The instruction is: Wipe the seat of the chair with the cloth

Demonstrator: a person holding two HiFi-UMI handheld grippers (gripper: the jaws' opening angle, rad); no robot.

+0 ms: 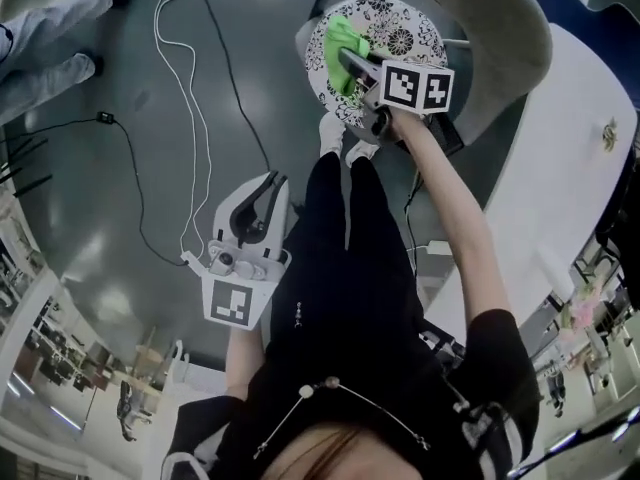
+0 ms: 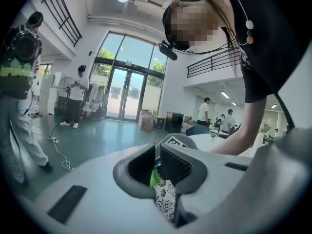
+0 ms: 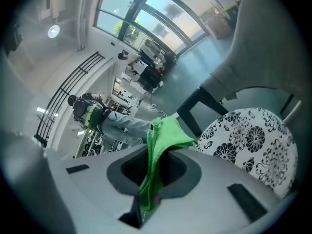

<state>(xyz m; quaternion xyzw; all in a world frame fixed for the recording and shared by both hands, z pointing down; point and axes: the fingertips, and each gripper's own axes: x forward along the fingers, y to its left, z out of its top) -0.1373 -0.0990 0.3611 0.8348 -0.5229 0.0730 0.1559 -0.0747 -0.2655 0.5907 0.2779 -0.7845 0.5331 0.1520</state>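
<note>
cloth (image 1: 347, 38) on floral seat (image 1: 402, 20) | right hand-held gripper (image 1: 346, 61) clamps cloth | left hand-held gripper (image 1: 270, 186) closed, empty

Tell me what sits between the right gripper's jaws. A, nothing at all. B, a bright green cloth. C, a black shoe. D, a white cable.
B: in the right gripper view, the right gripper has its jaws shut on the bright green cloth, with the round black-and-white floral chair seat just beyond.
</note>
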